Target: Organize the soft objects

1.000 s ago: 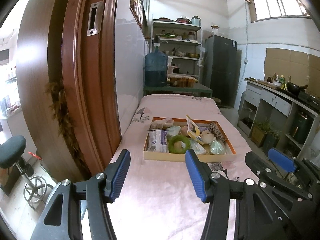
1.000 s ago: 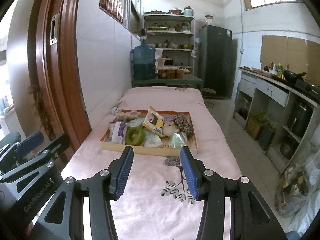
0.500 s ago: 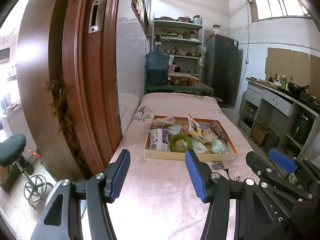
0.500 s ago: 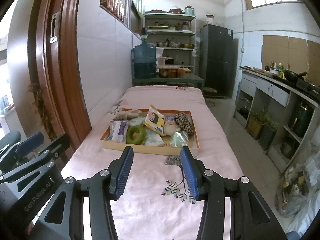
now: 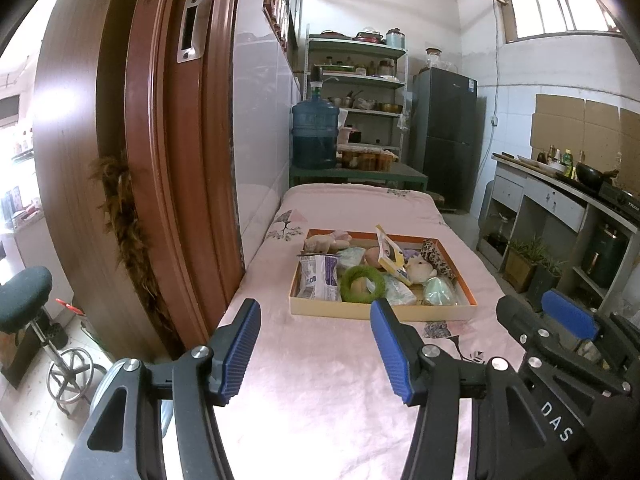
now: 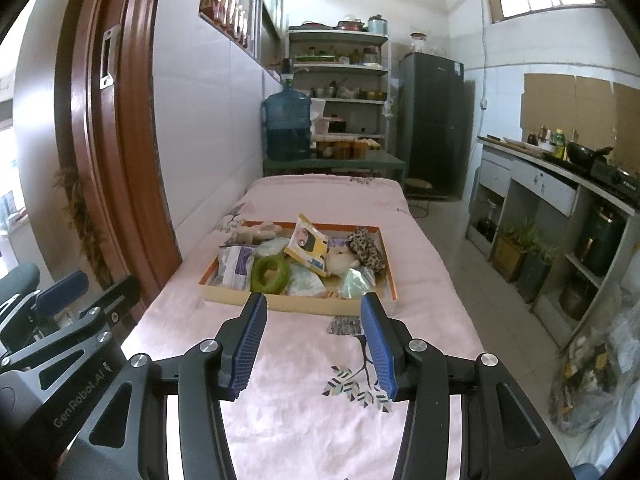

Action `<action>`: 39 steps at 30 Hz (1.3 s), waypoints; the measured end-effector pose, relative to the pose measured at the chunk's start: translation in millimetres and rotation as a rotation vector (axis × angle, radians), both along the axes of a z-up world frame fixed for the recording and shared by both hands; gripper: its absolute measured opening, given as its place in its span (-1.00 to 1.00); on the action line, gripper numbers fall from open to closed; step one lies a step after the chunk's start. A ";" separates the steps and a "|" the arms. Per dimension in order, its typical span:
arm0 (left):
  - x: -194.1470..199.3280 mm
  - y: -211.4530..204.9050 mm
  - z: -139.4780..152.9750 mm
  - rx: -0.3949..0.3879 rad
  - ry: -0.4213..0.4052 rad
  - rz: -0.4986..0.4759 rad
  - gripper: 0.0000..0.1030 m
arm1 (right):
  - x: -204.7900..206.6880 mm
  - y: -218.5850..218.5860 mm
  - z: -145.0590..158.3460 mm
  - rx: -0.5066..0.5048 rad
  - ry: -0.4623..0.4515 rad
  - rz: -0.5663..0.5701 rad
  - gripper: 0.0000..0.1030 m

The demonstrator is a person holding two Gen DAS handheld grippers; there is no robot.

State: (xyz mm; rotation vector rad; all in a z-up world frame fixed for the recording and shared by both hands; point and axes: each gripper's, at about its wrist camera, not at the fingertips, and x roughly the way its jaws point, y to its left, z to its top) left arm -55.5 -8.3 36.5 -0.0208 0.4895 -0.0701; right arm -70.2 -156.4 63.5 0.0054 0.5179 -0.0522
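Note:
A shallow cardboard tray with an orange rim lies on a pink-covered table. It holds several soft things: a green fuzzy ring, a purple-and-white packet, a yellow pouch, a white plush, a leopard-print piece. My left gripper is open and empty, short of the tray's near edge. My right gripper is open and empty, just before the tray.
A brown wooden door frame stands close on the left. A stool is on the floor at left. A blue water jug, shelves and a dark fridge stand beyond the table. A counter runs along the right.
Both views have drifted slightly toward the tray, which sits a little lower and larger in frame. Both grippers stay open and empty.

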 end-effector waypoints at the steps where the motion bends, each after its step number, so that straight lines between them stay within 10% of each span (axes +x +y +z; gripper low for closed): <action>1: -0.1 0.1 -0.2 -0.001 0.001 -0.001 0.10 | 0.1 0.1 -0.1 0.000 0.001 0.000 -0.02; 39: 1.7 3.0 -3.9 -0.002 0.008 0.000 0.10 | 1.2 1.3 0.5 0.000 0.001 0.003 -0.02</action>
